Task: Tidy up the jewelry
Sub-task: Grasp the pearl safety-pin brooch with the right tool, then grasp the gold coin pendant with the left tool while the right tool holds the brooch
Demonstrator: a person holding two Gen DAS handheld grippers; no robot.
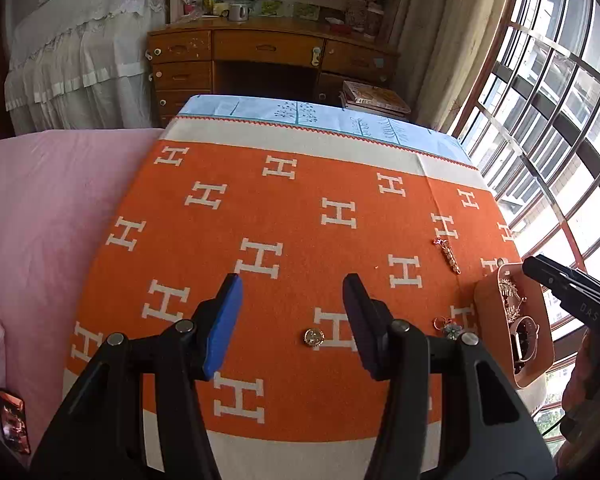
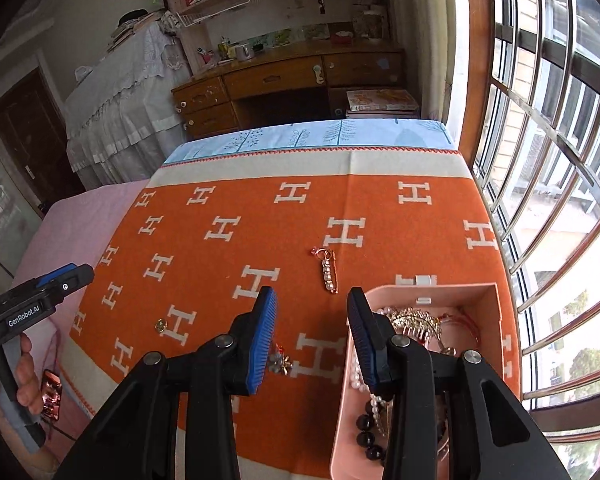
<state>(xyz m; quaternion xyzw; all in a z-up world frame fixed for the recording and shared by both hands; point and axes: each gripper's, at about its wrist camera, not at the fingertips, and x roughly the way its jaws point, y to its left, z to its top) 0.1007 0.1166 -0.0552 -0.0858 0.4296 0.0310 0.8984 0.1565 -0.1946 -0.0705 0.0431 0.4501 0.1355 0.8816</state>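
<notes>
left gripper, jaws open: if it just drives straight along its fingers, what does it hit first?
Probably only the orange H-pattern blanket. The left gripper is open and empty, and nothing lies ahead between its fingers. The round gold piece sits below the fingertips, so it would likely be passed over; depth is unclear.

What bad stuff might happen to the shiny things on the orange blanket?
The round brooch is small and flat on the soft blanket, so the open left gripper might pinch cloth instead. The pink box sits near the blanket's window-side edge; the open right gripper, straddling its wall, might nudge or tip it.
</notes>
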